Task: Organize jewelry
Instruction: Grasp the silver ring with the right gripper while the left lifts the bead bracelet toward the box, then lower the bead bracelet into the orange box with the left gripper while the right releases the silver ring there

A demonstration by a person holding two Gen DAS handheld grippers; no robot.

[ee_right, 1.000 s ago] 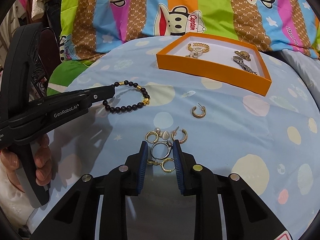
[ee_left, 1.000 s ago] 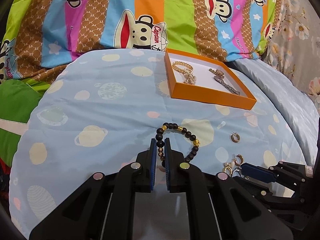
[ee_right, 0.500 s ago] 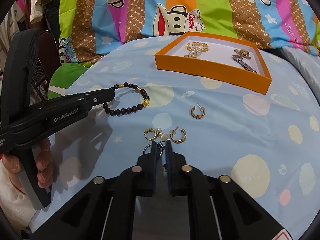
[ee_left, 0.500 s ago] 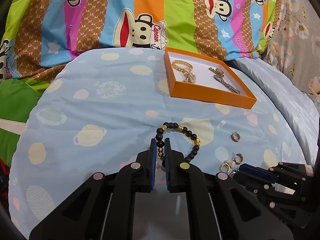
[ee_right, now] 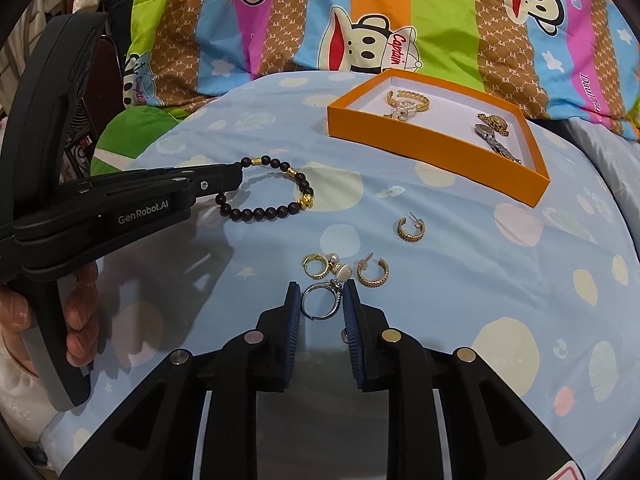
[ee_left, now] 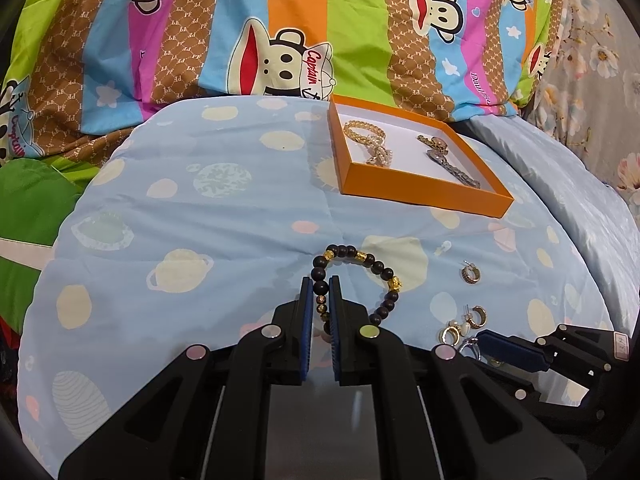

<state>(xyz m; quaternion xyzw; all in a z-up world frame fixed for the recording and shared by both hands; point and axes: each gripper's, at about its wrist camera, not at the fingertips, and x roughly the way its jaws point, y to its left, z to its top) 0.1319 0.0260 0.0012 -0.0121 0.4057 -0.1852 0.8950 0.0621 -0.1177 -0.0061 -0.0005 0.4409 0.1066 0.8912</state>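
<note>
My left gripper (ee_left: 320, 286) is shut on a black-and-gold bead bracelet (ee_left: 376, 268), which also shows in the right wrist view (ee_right: 276, 210) resting on the blue bedspread. My right gripper (ee_right: 320, 294) holds a silver ring (ee_right: 320, 302) between its fingers, pads touching its sides. Gold hoop earrings (ee_right: 372, 274) and a pearl stud (ee_right: 344, 270) lie just ahead of it. One more gold hoop (ee_right: 410, 230) lies farther on. An orange tray (ee_right: 424, 156) at the back holds a gold chain bracelet (ee_right: 408, 102) and a watch (ee_right: 496, 136).
A striped cartoon-monkey blanket (ee_left: 280, 40) rises behind the tray. A green cushion (ee_left: 28, 200) lies at the left edge. A floral fabric (ee_left: 600, 60) is at the far right. The left gripper's body (ee_right: 100, 216) and the hand holding it fill the left of the right wrist view.
My right gripper closed tight half a second ago and now stands wider around the silver ring. The left gripper stays shut on the bracelet, nearly still.
</note>
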